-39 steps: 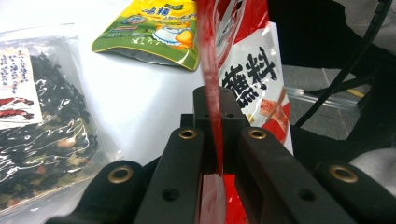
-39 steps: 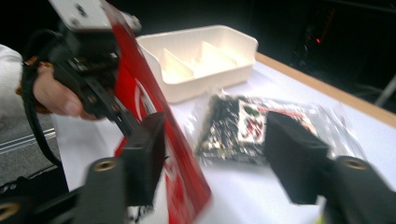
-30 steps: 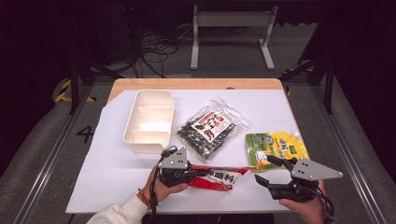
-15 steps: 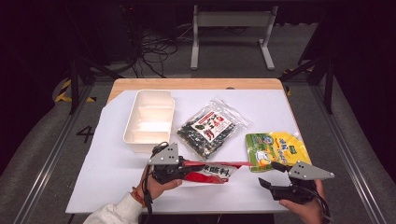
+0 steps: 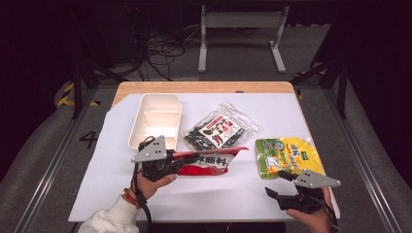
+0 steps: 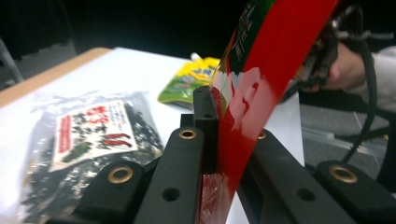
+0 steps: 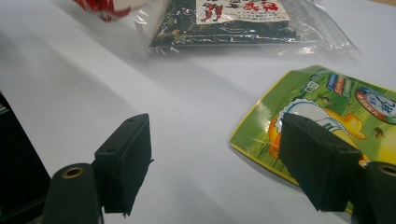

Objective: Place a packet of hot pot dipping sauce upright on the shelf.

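Since half a second ago the left gripper (image 5: 180, 165) has carried the red packet (image 5: 210, 161) slightly farther from the table's near edge, while the right gripper (image 5: 278, 183) has drawn back toward the near right corner.

Nearest, at the near right, the right gripper rests in the person's right hand (image 5: 311, 213), a grey three-cornered plate on top. In the right gripper view its two black blocky jaws stand wide apart with nothing between them, above bare white table covering (image 7: 140, 79).

Just beyond it lies a green and yellow spouted pouch (image 5: 286, 154), flat and glossy, with cartoon print; its near corner sits beside the right jaw in the right gripper view (image 7: 345, 112).

At the near left, the left hand (image 5: 145, 184), in a white sleeve, holds the left gripper. Its jaws are clamped on the left end of the red packet (image 6: 261, 88), a shiny, flat, long foil packet with white and green printing. In the high view its long axis runs left to right, the free end pointing right toward the pouch. In the left gripper view it rises up and away from the jaws.

Farther, near the middle, a clear crinkled bag of dark dried seaweed (image 5: 221, 130) with a red and white label lies flat at a slant.

Left of it, a cream rectangular plastic tray (image 5: 141, 126) with a divider stands lengthwise, near to far.

Beyond, the wooden table edge (image 5: 204, 87) shows past the white sheet.
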`<state>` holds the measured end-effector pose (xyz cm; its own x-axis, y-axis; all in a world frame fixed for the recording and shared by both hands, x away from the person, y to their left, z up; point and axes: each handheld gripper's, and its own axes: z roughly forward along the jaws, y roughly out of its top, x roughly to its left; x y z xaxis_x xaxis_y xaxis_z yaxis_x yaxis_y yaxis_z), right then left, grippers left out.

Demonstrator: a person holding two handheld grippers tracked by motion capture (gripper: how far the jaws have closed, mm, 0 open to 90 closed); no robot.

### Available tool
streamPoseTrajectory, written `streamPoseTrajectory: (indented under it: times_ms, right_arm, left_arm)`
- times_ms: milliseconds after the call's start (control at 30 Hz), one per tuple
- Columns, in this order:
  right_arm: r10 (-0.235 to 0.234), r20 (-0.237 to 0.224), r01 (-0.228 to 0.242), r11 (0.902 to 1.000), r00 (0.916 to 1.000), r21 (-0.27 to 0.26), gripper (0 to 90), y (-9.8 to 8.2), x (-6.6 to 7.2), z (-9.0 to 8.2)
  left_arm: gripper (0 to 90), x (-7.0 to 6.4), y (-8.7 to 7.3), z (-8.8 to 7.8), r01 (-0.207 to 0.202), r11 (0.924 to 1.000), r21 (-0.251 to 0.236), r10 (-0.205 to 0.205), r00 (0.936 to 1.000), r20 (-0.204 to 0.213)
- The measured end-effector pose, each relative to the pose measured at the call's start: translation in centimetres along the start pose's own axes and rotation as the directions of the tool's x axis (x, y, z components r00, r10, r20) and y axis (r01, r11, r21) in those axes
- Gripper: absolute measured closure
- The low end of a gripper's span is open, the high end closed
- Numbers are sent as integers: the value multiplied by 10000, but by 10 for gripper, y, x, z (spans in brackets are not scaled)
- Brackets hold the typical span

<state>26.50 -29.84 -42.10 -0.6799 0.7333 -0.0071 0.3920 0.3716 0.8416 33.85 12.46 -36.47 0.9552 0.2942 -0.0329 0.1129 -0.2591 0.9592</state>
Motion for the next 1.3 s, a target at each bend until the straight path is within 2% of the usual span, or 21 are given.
streamPoseTrajectory:
  times_ms: [100,233,400,633,667,767,800,1000,1033,1067,1133,1300]
  right_arm:
    - [53,-4,-53,10000,10000,2,256,-1,-1,1]
    - [147,-54,-147,9999,9999,30,255,-1,-1,2]
    - [203,-66,-202,9998,9998,73,255,-2,-1,3]
    - [230,-91,-228,9996,9997,168,255,-3,-2,7]
    - [262,-128,-260,9995,9996,155,254,-3,-2,8]
    - [270,-143,-267,9994,9995,214,254,-4,-2,9]
    - [293,-176,-289,9993,9994,222,254,-4,-1,10]
    - [283,-219,-277,9992,9994,297,254,-4,-1,13]
    - [283,-219,-277,9992,9994,297,254,-4,-1,13]
    - [302,-230,-296,9992,9993,277,254,-5,-1,13]
    - [289,-247,-282,9992,9993,272,254,-5,-1,12]
    - [244,-390,-242,9997,9989,68,254,-6,0,10]
  left_arm:
    - [900,9,6,-12,37,9997,-244,-48,9990,-452]
    - [899,23,11,-27,72,9989,-459,-111,9963,-849]
    - [899,45,23,-47,-3,9985,-548,-82,9880,-1545]
    - [899,77,33,-71,-80,9979,-638,-64,9750,-2223]
    - [899,81,34,-72,-64,9980,-632,-81,9739,-2267]
    - [899,97,36,-75,-143,9991,-393,36,9658,-2594]
    - [899,102,36,-75,-115,9992,-387,11,9656,-2600]
    - [899,128,34,-71,-18,10000,8,20,9555,-2949]
    - [899,128,34,-71,-18,10000,8,20,9555,-2949]
    - [899,135,34,-69,80,10000,38,-65,9528,-3034]
    - [899,138,34,-69,91,9999,61,-68,9520,-3061]
    - [899,155,29,-68,216,9997,103,-172,9483,-3168]
